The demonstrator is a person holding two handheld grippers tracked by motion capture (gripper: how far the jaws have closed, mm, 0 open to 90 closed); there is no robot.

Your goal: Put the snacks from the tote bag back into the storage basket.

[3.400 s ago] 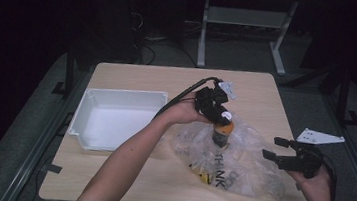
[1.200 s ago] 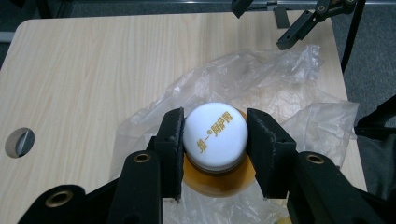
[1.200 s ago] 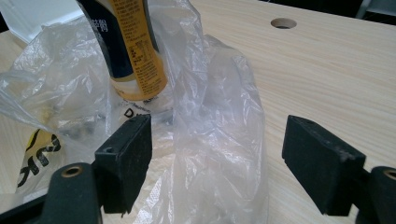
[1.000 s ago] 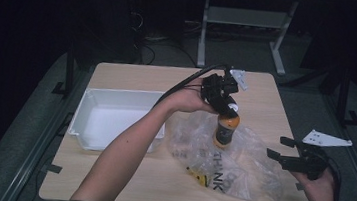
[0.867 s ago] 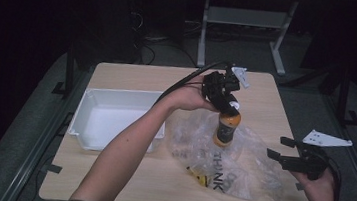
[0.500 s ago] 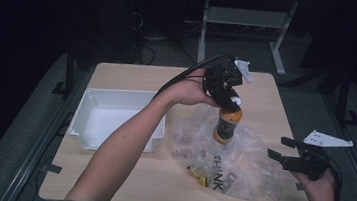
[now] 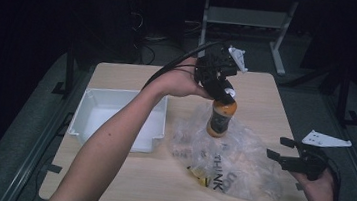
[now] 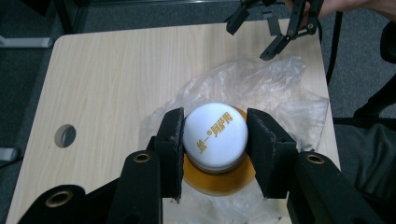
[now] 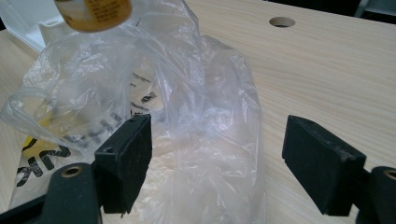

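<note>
left gripper (image 8: 214, 154): your jaws are clamped on the white cap (image 8: 215, 134) of the orange bottle (image 7: 221, 117), one pad on each side.
bottle: hangs upright below your jaws, above the clear plastic bag (image 7: 230, 159).
right gripper (image 9: 215, 163): your jaws stand wide apart, bag between them, nothing gripped.
bag: crumpled on the table (image 8: 107, 74).
white tray (image 7: 114, 119): well apart from both jaws.

One bottle (image 7: 221, 116), one plastic bag (image 7: 240, 162), one white bin (image 7: 114, 119), one table (image 7: 267, 97), two grippers: left gripper (image 7: 217, 79), right gripper (image 7: 282, 150).
</note>
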